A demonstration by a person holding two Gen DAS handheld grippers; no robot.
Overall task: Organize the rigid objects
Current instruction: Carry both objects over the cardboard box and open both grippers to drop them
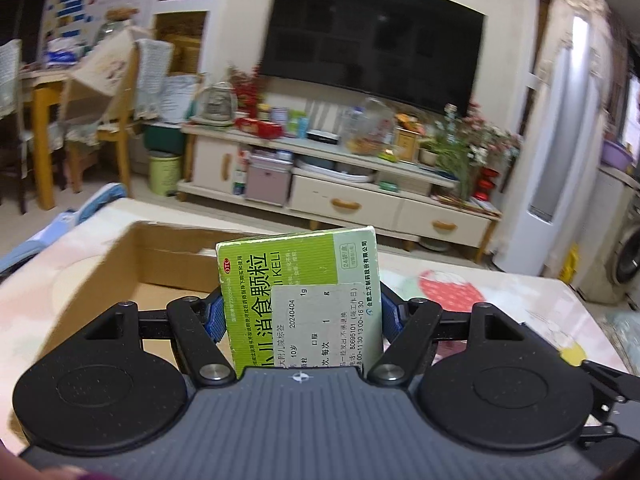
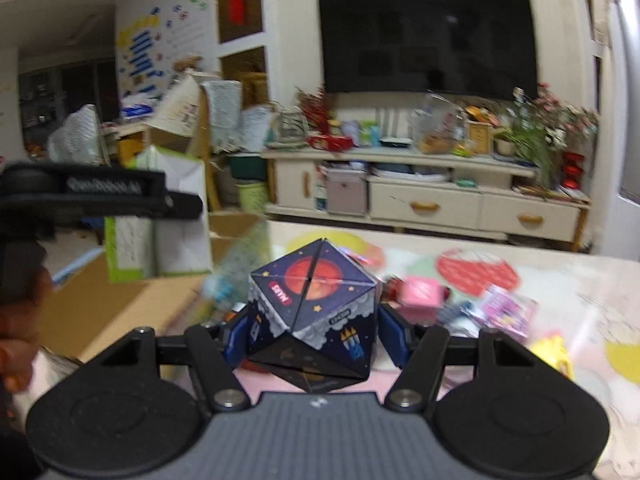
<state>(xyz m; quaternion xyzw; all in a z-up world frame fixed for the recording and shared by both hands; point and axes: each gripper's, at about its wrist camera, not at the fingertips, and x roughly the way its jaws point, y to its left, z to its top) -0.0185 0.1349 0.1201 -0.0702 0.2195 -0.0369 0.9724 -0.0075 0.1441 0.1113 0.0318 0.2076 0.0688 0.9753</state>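
Note:
My left gripper (image 1: 299, 312) is shut on a green medicine box (image 1: 298, 276) with a white label, held upright over the open cardboard box (image 1: 132, 264). The same medicine box (image 2: 160, 220) and the left gripper show at the left of the right wrist view, above the cardboard box (image 2: 120, 300). My right gripper (image 2: 314, 332) is shut on a dark blue space-print cube (image 2: 316, 300) with a red planet on top, held above the table.
Several small items lie on the patterned tablecloth (image 2: 560, 280): a pink box (image 2: 420, 294), a pink-purple packet (image 2: 508, 312), a yellow item (image 2: 552, 354). A TV stand (image 1: 344, 184) and chairs (image 1: 116, 120) stand beyond the table.

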